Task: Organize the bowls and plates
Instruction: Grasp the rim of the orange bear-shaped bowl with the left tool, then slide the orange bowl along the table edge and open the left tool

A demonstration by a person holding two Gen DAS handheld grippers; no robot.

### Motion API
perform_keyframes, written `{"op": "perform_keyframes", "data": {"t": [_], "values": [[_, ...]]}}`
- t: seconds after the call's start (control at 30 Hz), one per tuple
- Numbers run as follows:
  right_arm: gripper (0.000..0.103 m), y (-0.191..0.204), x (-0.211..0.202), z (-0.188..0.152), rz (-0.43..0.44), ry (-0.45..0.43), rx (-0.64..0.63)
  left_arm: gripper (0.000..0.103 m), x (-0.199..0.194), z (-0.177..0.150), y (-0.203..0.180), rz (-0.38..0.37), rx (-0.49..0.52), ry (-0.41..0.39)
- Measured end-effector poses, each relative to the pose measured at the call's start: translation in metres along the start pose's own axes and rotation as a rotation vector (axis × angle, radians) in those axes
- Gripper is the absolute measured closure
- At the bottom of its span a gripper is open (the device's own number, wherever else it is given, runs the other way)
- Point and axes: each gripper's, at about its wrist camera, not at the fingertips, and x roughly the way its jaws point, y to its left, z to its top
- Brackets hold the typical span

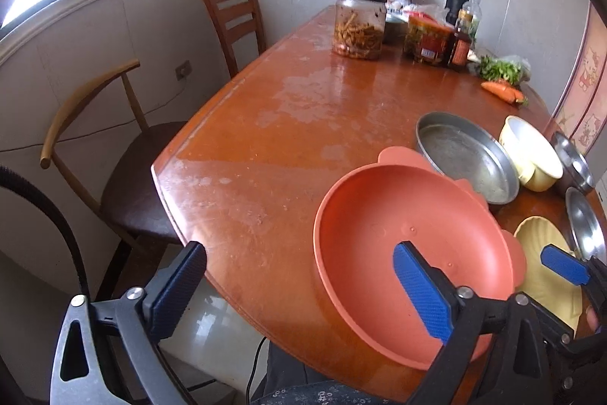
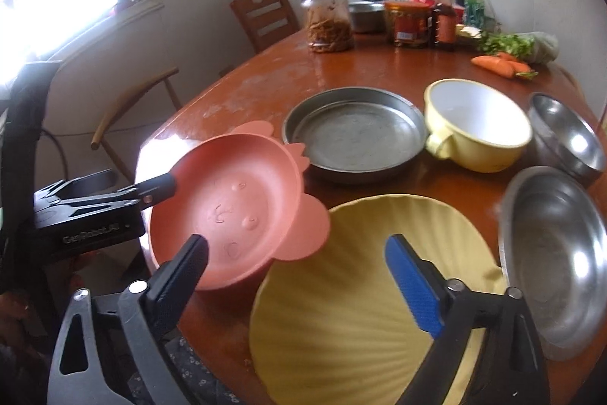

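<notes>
An orange bowl with ear-shaped flaps sits at the table's near corner. My left gripper is open and straddles its left rim: one finger hangs off the table edge, the blue pad is over the bowl's inside. In the right wrist view one left fingertip lies at the orange bowl rim. A ribbed yellow plate lies beside it, partly under a flap. My right gripper is open over the plate's left rim, touching nothing. Further back are a round metal pan, a yellow handled bowl, a steel bowl and a steel dish.
At the far end of the wooden table stand a big jar, more jars and bottles, greens and carrots. Two chairs stand along the left side. A person's patterned clothing shows below the near edge.
</notes>
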Motion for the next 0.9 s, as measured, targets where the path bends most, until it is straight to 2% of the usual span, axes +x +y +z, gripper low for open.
{"op": "perform_keyframes", "data": {"t": [0.03,0.1,0.2,0.33,0.5,0.7,0.9], "values": [[0.018,0.0,0.002,0.001,0.002,0.006,-0.003,0.018,0.002,0.001,0.0,-0.006,0.002,0.006],[0.034,0.0,0.008,0.003,0.013,0.024,-0.007,0.025,0.007,0.002,-0.001,-0.024,0.004,0.028],[0.044,0.001,0.014,0.003,0.009,0.049,-0.013,0.038,0.013,0.003,-0.004,-0.045,0.015,0.051],[0.049,0.004,0.013,0.004,-0.002,0.035,-0.03,0.052,0.019,0.002,-0.007,-0.093,0.014,0.079],[0.05,0.012,0.012,0.007,-0.023,0.03,-0.065,0.055,0.023,0.0,-0.013,-0.142,0.016,0.099],[0.05,0.02,0.01,0.015,-0.04,0.02,-0.085,0.055,0.019,0.004,-0.01,-0.136,0.005,0.086],[0.049,0.036,0.016,0.03,-0.022,0.016,-0.11,0.055,0.009,0.014,0.013,-0.099,-0.031,0.051]]}}
